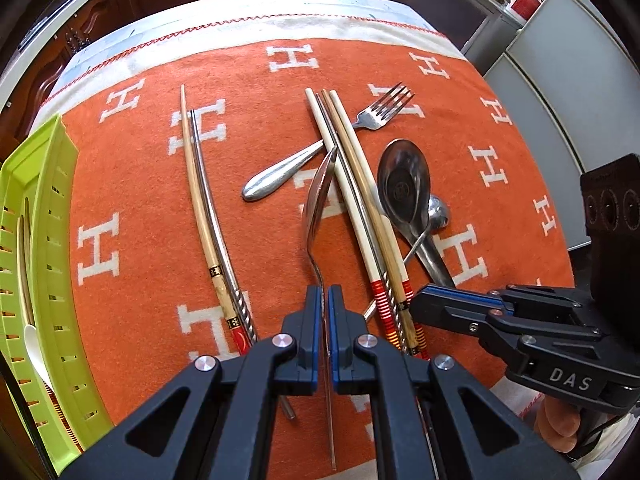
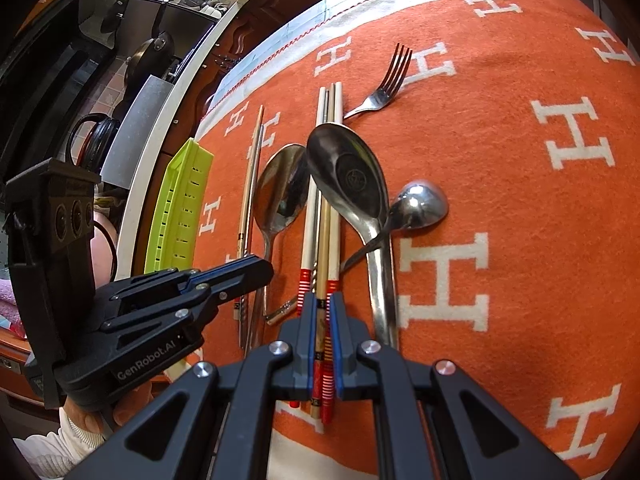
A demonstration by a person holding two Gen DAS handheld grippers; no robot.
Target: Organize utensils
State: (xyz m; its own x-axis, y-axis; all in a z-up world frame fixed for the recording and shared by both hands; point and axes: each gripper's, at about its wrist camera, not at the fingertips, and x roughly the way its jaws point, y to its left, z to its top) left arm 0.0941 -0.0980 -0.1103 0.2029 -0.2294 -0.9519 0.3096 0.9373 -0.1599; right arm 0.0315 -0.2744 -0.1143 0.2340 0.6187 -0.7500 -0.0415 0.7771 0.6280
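Early stage: lime-green slotted plastic tray [image 1: 60, 280], left, holds few pieces. Left gripper [image 1: 325, 300] clamps steel spoon [image 1: 316, 208]; right gripper [image 2: 320, 312] clamps red-banded chopsticks [image 2: 320, 248]. Steel fork [image 1: 376, 116], far, waits.

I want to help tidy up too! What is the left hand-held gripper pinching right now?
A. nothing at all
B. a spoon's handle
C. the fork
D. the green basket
B: in the left wrist view the left hand-held gripper is shut on the thin handle of a spoon, whose bowl is tipped on its edge, while the fork lies apart on the orange cloth.
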